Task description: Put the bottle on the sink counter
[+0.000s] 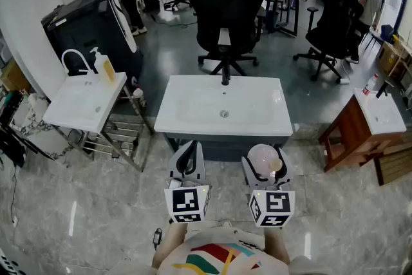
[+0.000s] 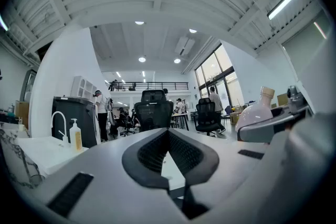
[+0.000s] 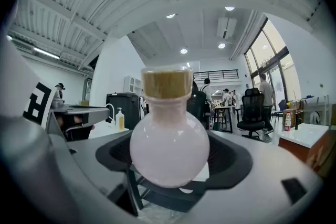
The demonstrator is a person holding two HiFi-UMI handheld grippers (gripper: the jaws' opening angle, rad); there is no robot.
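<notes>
Your right gripper [image 1: 266, 163] holds the bottle [image 1: 264, 160]. Its jaws stand wide because the pink body is round and fat, and the pads press on its two sides at the broadest part. In the right gripper view the bottle is upright with the cork [image 3: 167, 84] on top, which is good, since it must stand on its base. The gripper lies almost level, so the base hangs free below the jaws and can meet a flat surface first. The bottle is in the air, just near of the sink [image 1: 168, 119] and a little right of its middle; it is not yet over the counter. The flat rim right of the basin [image 1: 199, 106] seems to me the natural place, because it is closest to this hand and away from the tap [image 1: 225, 78] at the far edge. Your left gripper [image 1: 187, 161] is beside the right one, its jaws closed together with nothing between them. I think it only waits, as one hand is enough here. The risk I see is that the smooth round body slips in the pads, so a slow descent is wise.
</notes>
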